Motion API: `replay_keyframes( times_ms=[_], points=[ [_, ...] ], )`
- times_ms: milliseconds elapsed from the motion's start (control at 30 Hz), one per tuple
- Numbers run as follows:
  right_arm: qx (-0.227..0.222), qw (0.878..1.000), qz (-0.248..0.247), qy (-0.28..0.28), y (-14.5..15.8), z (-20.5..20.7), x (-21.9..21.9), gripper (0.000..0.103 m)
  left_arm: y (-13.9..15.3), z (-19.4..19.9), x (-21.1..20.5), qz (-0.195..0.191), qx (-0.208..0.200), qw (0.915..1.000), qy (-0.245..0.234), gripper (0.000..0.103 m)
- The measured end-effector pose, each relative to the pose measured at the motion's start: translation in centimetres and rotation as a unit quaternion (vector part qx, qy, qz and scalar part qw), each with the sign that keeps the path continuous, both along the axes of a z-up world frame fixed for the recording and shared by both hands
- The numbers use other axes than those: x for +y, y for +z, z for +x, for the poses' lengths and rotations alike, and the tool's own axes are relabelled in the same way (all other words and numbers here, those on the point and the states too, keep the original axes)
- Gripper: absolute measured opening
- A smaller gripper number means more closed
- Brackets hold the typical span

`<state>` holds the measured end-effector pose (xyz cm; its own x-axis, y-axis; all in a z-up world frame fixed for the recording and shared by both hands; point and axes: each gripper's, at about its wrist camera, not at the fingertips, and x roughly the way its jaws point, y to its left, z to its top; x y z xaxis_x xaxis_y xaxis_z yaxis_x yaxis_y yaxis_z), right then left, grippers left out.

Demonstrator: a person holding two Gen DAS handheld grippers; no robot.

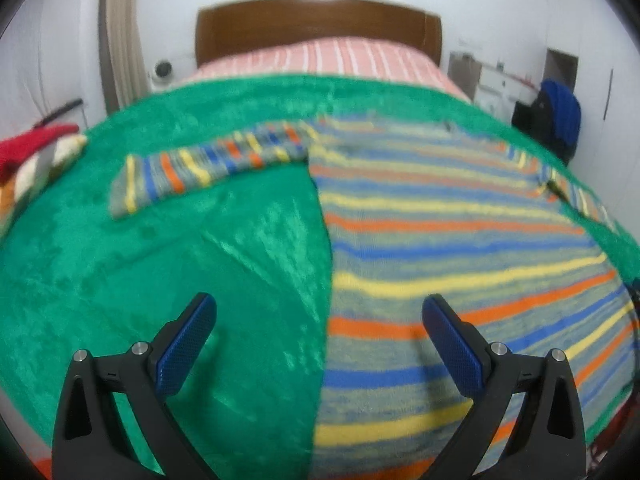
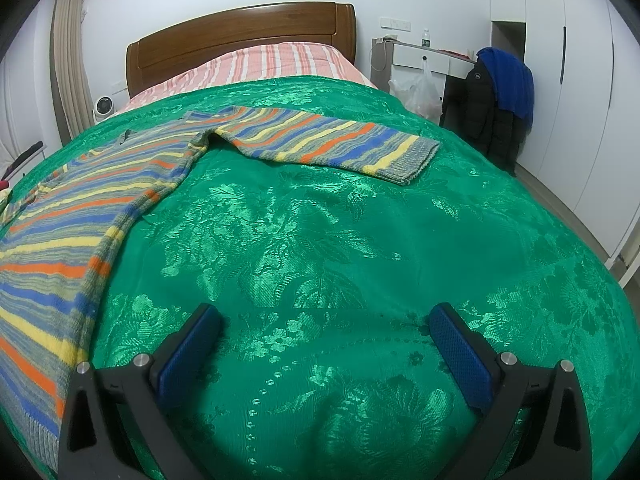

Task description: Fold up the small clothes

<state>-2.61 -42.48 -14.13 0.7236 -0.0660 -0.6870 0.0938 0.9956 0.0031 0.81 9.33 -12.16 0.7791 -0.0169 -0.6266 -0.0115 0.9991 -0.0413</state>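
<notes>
- Left wrist view: the left hand-held gripper [image 1: 320,312] hangs low over the bed, pointing toward the headboard [image 1: 316,24], jaws spread wide and holding nothing.
- Its left finger [image 1: 188,344] is over the green cover [image 1: 160,272]; its right finger [image 1: 452,348] is over the striped sweater [image 1: 460,240], and the sweater's side edge runs between them.
- The sweater lies flat on the cover, one sleeve [image 1: 208,164] stretched out to the left; this view is blurred.
- A red and white garment [image 1: 28,160] sits at the cover's far left edge.
- Right wrist view: the right hand-held gripper [image 2: 324,324] is also low and level, aimed at the headboard [image 2: 240,36], jaws wide apart, empty.
- Both its fingers [image 2: 192,348] are over bare green cover [image 2: 340,240], with the sweater [image 2: 80,216] just beside the left one.
- The other sleeve [image 2: 332,144] reaches right across the cover.
- Beyond lie a striped sheet [image 2: 272,60] and dark and blue jackets [image 2: 500,96] by the wardrobe [image 2: 580,80].
</notes>
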Motion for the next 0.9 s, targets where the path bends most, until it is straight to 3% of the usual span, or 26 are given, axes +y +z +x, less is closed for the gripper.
replay_keyframes(
  times_ms=[100,300,400,467,533,667,733,800,900],
  points=[
    [0.0,1.0,0.0,0.0,0.0,0.0,0.0,0.103,0.4,0.1,1.0,0.003,-0.013,0.9997,0.021,0.103],
    [0.001,1.0,-0.001,0.0,0.0,0.0,0.0,0.103,-1.6,1.8,4.4,-0.034,0.029,0.9959,0.078,0.103],
    [0.025,1.0,-0.002,0.006,0.7,0.3,0.1,0.103,-2.5,2.5,4.7,-0.025,0.048,0.9949,0.086,0.103],
    [0.036,0.999,0.034,0.016,2.3,0.6,-0.6,0.102,-2.7,2.5,4.3,-0.015,0.045,0.9954,0.083,0.103],
    [0.016,0.997,0.078,0.023,4.4,0.9,-2.1,0.102,-2.9,2.5,3.9,-0.003,0.045,0.9957,0.081,0.103],
    [0.003,0.989,0.148,0.007,8.5,4.7,-8.0,0.102,-3.1,2.5,3.6,0.008,0.043,0.9956,0.082,0.103],
    [0.025,0.978,0.207,-0.021,8.6,7.4,-11.7,0.099,-3.1,2.5,3.6,0.009,0.043,0.9956,0.083,0.103],
    [0.066,0.952,0.295,-0.056,7.3,10.6,-15.4,0.072,-3.1,2.5,3.6,0.01,0.042,0.9956,0.083,0.103],
    [0.119,0.916,0.375,-0.082,4.1,13.7,-17.5,0.063,-3.1,2.5,3.4,0.016,0.04,0.9955,0.084,0.103]
  ],
)
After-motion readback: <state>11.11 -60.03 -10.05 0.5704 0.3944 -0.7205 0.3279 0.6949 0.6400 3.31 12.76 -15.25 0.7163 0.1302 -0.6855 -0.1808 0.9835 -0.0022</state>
